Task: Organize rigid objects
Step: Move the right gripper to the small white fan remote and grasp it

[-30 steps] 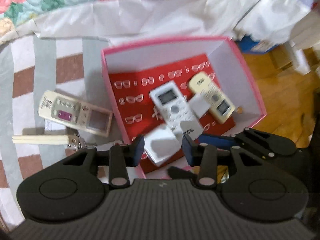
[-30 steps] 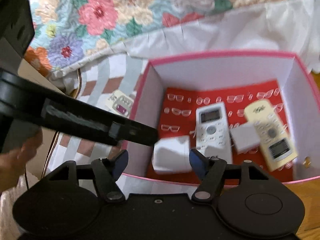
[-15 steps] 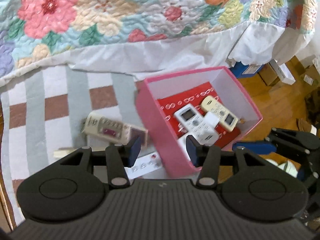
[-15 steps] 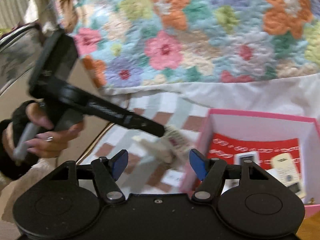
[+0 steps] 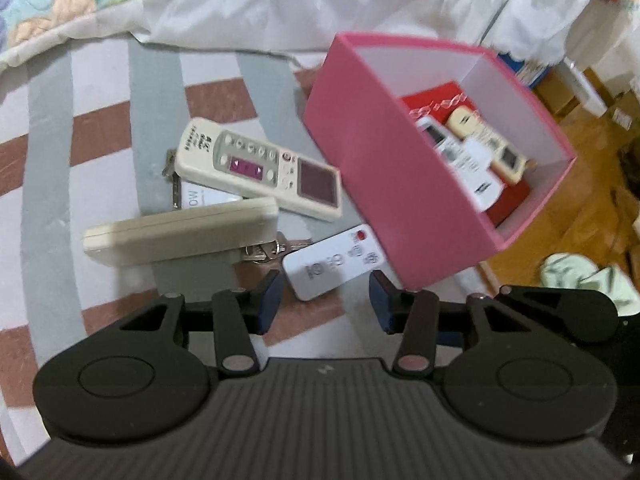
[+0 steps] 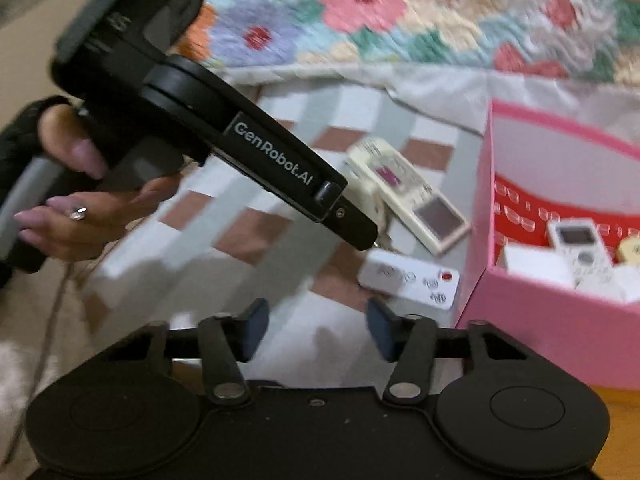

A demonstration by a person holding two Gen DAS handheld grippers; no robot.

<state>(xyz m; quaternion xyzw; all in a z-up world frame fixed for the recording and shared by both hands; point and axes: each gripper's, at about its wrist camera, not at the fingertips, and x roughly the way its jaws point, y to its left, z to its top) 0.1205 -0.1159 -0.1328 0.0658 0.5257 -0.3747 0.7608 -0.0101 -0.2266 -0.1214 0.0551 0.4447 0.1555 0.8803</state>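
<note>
Remotes sit loose on the striped rug [image 5: 100, 128] beside the pink box [image 5: 400, 184], which already holds several. The left hand-held gripper [image 5: 326, 304], jaws wide and empty, hovers over the small white remote [image 5: 332, 266], likely next; the right hand-held gripper [image 6: 316, 330] is likewise spread and empty.

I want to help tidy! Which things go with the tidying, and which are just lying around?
For tidying:
- pink cardboard box
- cream remote with purple screen
- small flat white remote
- cream remote on its edge

Just lying around:
- flowery quilt
- striped rug
</note>
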